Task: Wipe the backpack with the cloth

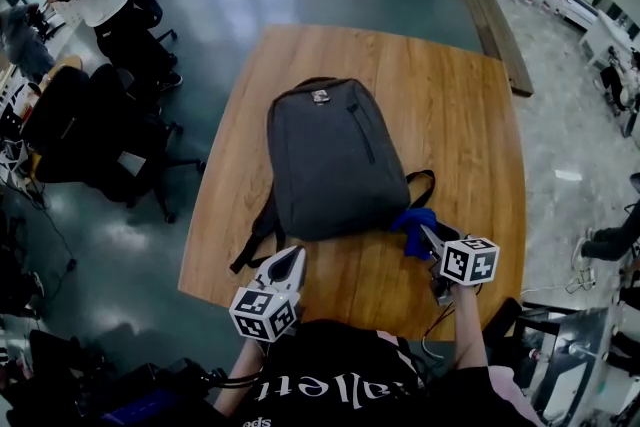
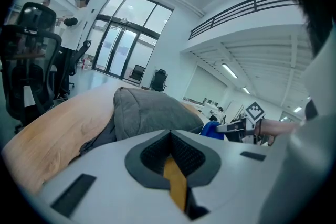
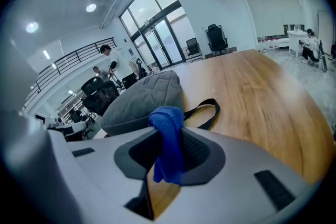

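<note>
My left tool (image 1: 293, 257) is clenched w/ nothing in it, over the desk's (image 1: 455, 105) near edge, just short of the pack's bottom left corner. The grey backpack (image 1: 330, 160) lies flat mid-desk, front up, w/ straps (image 1: 253, 243) trailing out on both sides. It looks like soft fabric, prob. light & slack, so I'd expect it to slide or ruck under a wipe. I'd pin it at the bottom seam, not by the loose straps. My right tool (image 1: 430, 237) grips the blue cloth (image 1: 414, 223), bunched, just beside the pack's bottom right corner. Cloth's limp & thin. It's pinched mid-fold, w/ enough hanging free to wipe.
</note>
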